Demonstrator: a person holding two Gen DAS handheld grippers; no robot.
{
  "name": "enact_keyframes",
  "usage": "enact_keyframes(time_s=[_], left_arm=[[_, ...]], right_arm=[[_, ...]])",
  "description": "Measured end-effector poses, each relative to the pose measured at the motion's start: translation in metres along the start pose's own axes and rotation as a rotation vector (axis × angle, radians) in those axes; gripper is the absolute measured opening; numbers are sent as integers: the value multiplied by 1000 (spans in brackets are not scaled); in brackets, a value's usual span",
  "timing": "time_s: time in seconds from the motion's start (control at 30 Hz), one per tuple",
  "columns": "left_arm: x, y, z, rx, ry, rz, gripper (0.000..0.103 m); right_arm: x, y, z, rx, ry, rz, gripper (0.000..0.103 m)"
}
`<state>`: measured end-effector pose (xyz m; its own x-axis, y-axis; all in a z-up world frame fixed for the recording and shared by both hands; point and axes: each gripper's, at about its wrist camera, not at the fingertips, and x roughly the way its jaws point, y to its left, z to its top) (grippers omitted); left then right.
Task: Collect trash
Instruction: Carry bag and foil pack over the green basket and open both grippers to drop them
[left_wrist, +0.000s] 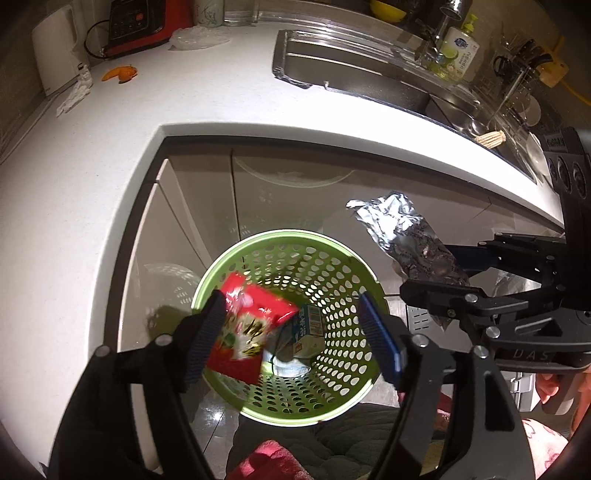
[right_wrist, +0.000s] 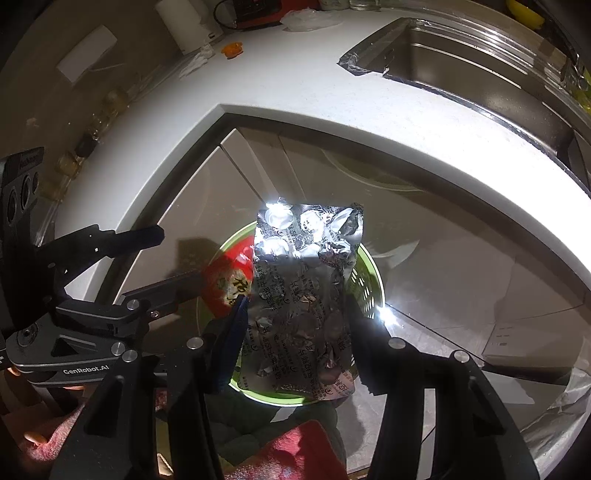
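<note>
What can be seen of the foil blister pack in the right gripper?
The foil blister pack is a crumpled silver sheet with rows of pressed-out tablet pockets and small dark print. It glares under the light at its upper end. It stands roughly upright between the jaws of the right gripper, which clamp its lower sides. It hangs above the green perforated basket, not touching it, in front of the white cabinet doors.
</note>
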<state>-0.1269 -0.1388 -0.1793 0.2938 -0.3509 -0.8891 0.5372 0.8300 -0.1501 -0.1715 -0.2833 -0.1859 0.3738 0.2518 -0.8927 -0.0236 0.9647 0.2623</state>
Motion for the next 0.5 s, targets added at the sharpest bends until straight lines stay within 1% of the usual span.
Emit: enact_keyframes(time_s=[0.07,0.17,0.37,0.43,0.5], left_arm=[[-1,5,1,-9,-2,6,75],[-3,12,1,-19,-6,19,80],[-10,26,0,-12,-27,64,81],[-14,33,0,-23,-32,70,87],[-19,41,0,-40,-43,72,88]], right_arm=[[-1,-1,1,0,-1,0,53],[-2,0,3,3,-6,-1,53],[-5,1,4,-6,-7,-5,54],[-4,3,4,-12,-1,-4,54],[-2,6,3,-29,12,-7,55]])
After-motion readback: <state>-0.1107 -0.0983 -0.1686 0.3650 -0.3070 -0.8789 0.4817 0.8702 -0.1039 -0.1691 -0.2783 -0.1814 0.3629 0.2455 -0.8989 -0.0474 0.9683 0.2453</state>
